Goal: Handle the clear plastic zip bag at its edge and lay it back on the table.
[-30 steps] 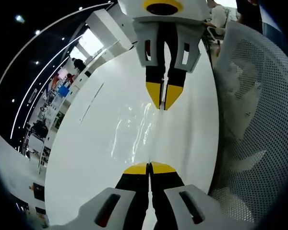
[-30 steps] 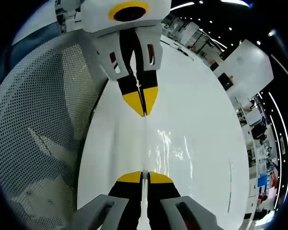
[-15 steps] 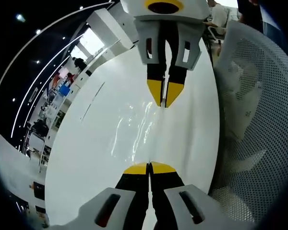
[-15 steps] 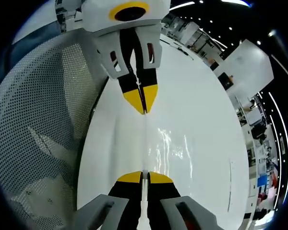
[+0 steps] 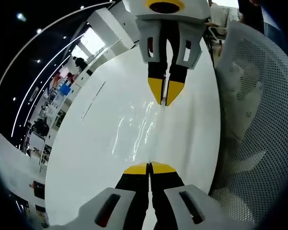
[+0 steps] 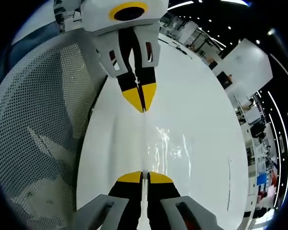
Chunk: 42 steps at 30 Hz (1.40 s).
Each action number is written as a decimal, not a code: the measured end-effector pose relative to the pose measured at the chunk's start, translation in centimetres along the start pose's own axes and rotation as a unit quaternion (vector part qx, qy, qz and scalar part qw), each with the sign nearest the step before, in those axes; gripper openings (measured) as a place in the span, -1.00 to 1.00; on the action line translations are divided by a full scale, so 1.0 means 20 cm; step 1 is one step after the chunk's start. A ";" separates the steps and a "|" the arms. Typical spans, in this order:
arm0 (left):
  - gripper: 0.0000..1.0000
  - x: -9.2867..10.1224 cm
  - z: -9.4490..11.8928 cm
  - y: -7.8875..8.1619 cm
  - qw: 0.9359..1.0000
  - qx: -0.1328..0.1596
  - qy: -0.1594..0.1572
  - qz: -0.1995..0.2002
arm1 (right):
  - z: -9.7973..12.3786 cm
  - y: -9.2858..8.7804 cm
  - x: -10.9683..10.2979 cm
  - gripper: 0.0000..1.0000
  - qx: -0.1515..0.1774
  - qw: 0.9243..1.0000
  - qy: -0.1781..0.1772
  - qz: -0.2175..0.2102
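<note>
Clear plastic zip bag (image 5: 134, 129) was stretched flat over the white tabletop (image 5: 86, 143), held at two ends. Left gripper (image 5: 149, 166) pinched one edge with its jaws pressed together. Right gripper (image 6: 142, 173) pinched the far edge the same way. White mesh chair (image 5: 259, 120) stood just beside the tabletop.

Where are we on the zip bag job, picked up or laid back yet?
Done: both claws are pinched shut on opposite ends of the clear zip bag's edge, left claw and right claw. In hand: that edge is stretched taut between them over the white table, glare streaks marking the film. Left: lay it flat and open both claws. Whether any of it touches the table can't be told.
</note>
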<state>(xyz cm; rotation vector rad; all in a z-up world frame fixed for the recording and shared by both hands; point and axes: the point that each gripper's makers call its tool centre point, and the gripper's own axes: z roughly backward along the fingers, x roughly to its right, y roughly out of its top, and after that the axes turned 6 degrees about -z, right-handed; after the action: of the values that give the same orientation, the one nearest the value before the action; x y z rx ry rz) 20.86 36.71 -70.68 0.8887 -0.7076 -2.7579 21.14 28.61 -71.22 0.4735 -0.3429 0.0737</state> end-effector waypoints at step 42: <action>-1.00 0.00 0.01 -0.05 1.000 -0.009 0.000 0.006 | 0.04 -0.13 -0.02 -1.00 -0.016 0.999 -0.011 -0.027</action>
<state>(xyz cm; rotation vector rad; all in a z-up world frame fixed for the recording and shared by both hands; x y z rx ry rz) 20.71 37.74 -71.01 0.8796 -0.6848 -2.7493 20.94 25.84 -71.82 0.4524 -0.3522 0.0109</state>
